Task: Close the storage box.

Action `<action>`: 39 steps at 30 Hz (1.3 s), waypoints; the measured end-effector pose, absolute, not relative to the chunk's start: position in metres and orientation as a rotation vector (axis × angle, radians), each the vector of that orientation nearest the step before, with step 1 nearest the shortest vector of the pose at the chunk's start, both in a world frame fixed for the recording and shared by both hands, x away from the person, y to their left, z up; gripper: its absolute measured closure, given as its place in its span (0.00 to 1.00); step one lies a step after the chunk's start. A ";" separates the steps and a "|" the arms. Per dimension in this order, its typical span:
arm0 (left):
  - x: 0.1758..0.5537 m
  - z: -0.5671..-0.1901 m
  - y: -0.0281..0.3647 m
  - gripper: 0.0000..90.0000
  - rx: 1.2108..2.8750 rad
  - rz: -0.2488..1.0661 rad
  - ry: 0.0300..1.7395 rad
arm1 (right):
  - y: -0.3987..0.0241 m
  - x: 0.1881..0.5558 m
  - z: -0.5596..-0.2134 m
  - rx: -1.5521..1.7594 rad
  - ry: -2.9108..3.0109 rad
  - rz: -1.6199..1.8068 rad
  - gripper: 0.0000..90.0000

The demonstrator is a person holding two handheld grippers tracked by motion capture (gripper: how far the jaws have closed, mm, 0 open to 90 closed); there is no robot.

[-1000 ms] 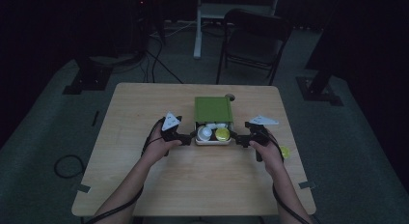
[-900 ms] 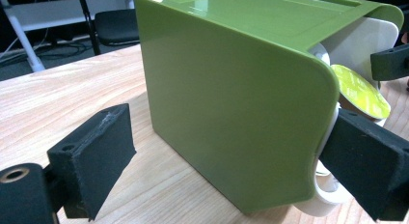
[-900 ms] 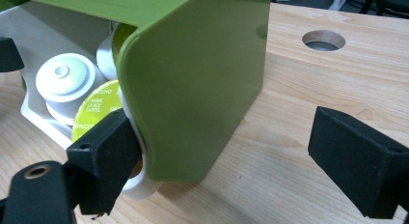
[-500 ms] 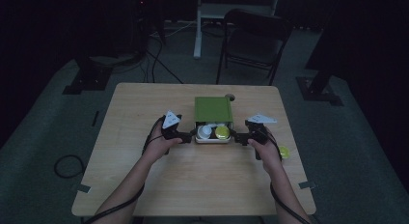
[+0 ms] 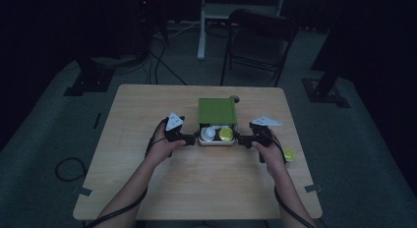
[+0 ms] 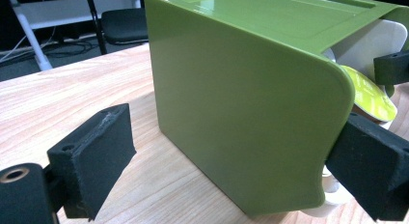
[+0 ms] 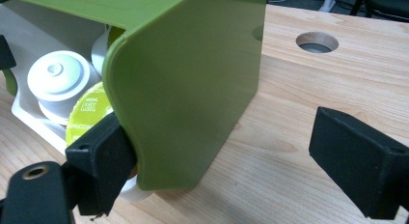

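Table (image 5: 147, 188) of pale wood is carrying a green box (image 5: 217, 111) at mid-depth, with a white drawer (image 5: 216, 141) of capsules sticking out of its near side, a white capsule (image 5: 210, 132) sitting beside a yellow-green capsule (image 5: 225, 134). Left gripper (image 5: 193, 137) and right gripper (image 5: 239, 138) are flanking the drawer. Each gripper is standing wide, one pad touching the box's front corner, the other hanging free over bare wood.
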State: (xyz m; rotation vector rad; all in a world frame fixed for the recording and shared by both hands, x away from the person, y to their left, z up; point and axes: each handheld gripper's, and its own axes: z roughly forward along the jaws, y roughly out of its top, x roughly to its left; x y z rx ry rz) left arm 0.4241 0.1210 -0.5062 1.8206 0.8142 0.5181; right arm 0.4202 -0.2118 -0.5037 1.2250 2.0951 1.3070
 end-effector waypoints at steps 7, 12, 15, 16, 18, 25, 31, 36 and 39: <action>0.422 -0.505 0.122 0.08 1.823 0.516 0.807 | -0.211 0.418 -0.502 1.214 2.080 1.302 0.12; 0.417 -0.503 0.122 0.08 1.823 0.515 0.808 | -0.211 0.416 -0.501 1.210 2.071 1.305 0.12; 0.413 -0.501 0.122 0.08 1.837 0.496 0.808 | -0.210 0.412 -0.499 1.181 2.069 1.320 0.12; 0.412 -0.500 0.122 0.08 1.840 0.495 0.804 | -0.210 0.411 -0.498 1.167 2.071 1.312 0.12; 0.409 -0.500 0.122 0.08 1.834 0.490 0.799 | -0.210 0.408 -0.496 1.137 2.068 1.297 0.12; 0.402 -0.494 0.121 0.08 1.834 0.497 0.807 | -0.214 0.402 -0.493 1.140 2.053 1.299 0.12; 0.397 -0.491 0.124 0.08 1.839 0.496 0.818 | -0.216 0.397 -0.493 1.153 2.046 1.273 0.12; 0.394 -0.492 0.127 0.08 1.844 0.503 0.826 | -0.219 0.394 -0.494 1.159 2.041 1.258 0.12; 0.393 -0.493 0.130 0.08 1.847 0.499 0.846 | -0.220 0.391 -0.496 1.166 2.042 1.243 0.12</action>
